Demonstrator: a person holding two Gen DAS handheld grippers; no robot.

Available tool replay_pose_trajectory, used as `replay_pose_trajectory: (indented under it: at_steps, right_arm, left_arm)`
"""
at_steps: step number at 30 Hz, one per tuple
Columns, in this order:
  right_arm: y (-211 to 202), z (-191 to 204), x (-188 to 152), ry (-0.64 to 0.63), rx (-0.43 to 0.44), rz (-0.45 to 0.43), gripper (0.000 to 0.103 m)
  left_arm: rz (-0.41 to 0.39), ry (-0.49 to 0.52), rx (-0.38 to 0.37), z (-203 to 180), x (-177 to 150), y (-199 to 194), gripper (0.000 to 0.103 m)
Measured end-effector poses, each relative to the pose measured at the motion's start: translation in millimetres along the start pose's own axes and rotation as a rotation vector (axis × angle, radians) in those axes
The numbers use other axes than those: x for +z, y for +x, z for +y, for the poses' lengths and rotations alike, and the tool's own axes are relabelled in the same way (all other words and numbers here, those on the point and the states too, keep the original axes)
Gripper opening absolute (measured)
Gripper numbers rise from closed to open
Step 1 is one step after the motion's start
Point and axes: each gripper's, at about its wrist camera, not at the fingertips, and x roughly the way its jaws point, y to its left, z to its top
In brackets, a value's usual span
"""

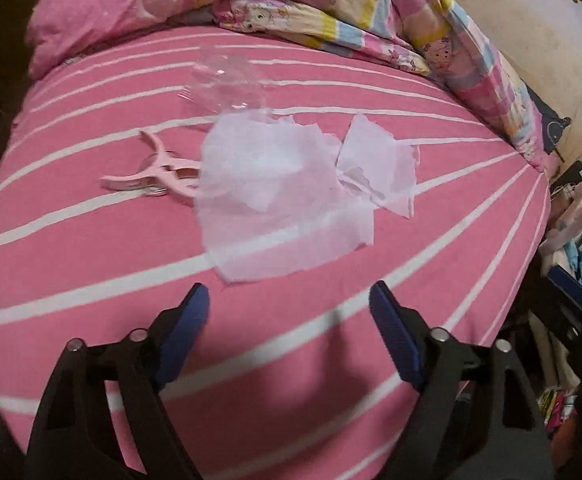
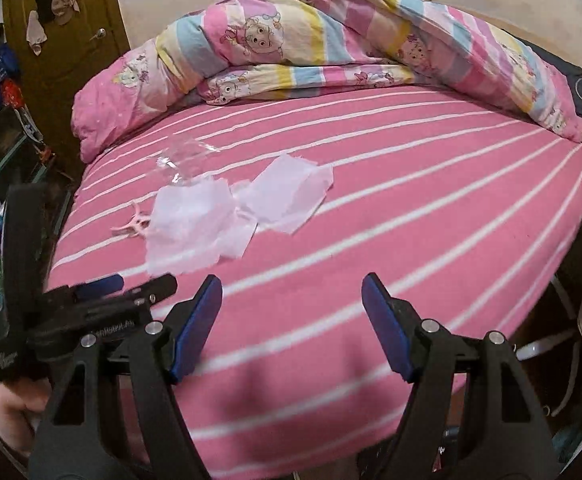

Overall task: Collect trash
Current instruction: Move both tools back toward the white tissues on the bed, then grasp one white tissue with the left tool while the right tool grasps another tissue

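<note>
I see soft matt cloth on the bed, a pink sheet with white stripes, and the printed quilt looks like the same matt cotton. The torn white tissue paper is thin and dull, the clear plastic wrap glossy and crinkled, the pink clip smooth plastic. My left tool is matt black plastic with blue rubbery pads and shiny metal pins.

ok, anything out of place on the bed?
Yes: torn white tissue sheets and crumpled clear plastic wrap litter the pink striped bedsheet. A pink plastic clothes clip lies partly under the tissue. The cartoon-print duvet is bunched up.
</note>
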Motion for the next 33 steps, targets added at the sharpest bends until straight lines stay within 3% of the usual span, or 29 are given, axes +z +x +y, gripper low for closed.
replay_pose_trajectory:
  at_steps: [9,14,15,19,21,22,23,24,33]
  right_arm:
    - [76.6,-10.7,32.1,-0.008,-0.035,0.028,0.072]
    - [125.4,-10.7,44.9,0.004,-0.041,0.059,0.071]
    - [133.4,-8.8,46.1,0.001,-0.041,0.067,0.071]
    - [157.2,-1.2,43.2,-0.028,-0.043,0.109,0.054]
    - [156.1,2.4,39.9,-0.056,-0.031,0.086,0.042]
    - [153.2,5.7,37.3,-0.079,-0.018,0.080,0.028]
    - [153.1,6.9,35.8,-0.091,-0.019,0.078,0.019]
    - [150.1,8.8,33.5,-0.110,-0.025,0.079,0.001]
    - [102.2,3.7,13.8,-0.057,0.010,0.043,0.001]
  left_arm:
    - [0.001,-0.024,-0.037,-4.8,22.8,41.0,0.060]
    - [-0.010,-0.037,-0.001,-2.8,27.4,52.6,0.034]
    - [-0.014,-0.036,0.007,-3.1,26.7,52.4,0.032]
    - [-0.031,-0.027,0.055,-3.6,23.9,51.1,0.018]
    - [-0.034,-0.037,0.053,-0.7,22.4,49.3,0.010]
    - [-0.036,-0.039,0.045,0.3,21.5,48.6,0.003]
    - [-0.037,-0.042,0.038,1.0,20.4,47.9,0.001]
    - [-0.043,-0.046,0.030,2.1,17.8,45.5,0.000]
    - [-0.050,-0.059,-0.025,-3.8,-6.1,16.8,0.000]
